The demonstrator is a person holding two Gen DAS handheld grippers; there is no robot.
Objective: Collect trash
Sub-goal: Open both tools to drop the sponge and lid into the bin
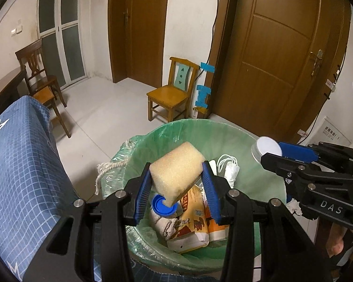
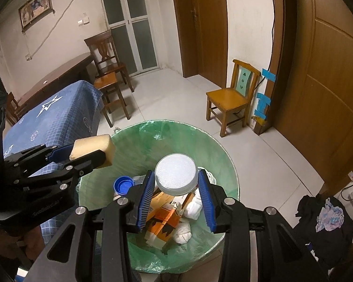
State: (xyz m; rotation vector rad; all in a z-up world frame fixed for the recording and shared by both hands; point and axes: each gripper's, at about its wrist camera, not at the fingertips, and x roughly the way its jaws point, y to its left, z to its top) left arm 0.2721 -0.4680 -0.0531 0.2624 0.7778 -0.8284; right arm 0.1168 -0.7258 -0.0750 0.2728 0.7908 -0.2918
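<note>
A bin lined with a green bag point(image 1: 247, 145) point(image 2: 223, 155) stands on the floor below both grippers. My left gripper point(image 1: 176, 178) point(image 2: 82, 154) is shut on a yellow sponge point(image 1: 176, 171) point(image 2: 98, 146), held over the bin's left side. A white-lidded jar point(image 2: 176, 175) point(image 1: 267, 149) sits between the blue pads of my right gripper point(image 2: 176, 183) point(image 1: 277, 152), which is shut on it above the bin's middle. Inside the bin lie an orange snack packet point(image 1: 193, 221) point(image 2: 162, 221), a blue cap point(image 1: 163, 205) point(image 2: 123, 185), and white crumpled items point(image 2: 195, 206).
A bed or table under a blue checked cloth point(image 1: 18, 164) point(image 2: 54, 117) borders the bin on the left. A small wooden chair point(image 1: 171, 94) point(image 2: 233, 98) stands by the wall beyond. Dark clothing point(image 2: 322, 221) lies on the floor at right. Brown doors point(image 1: 277, 54) line the wall.
</note>
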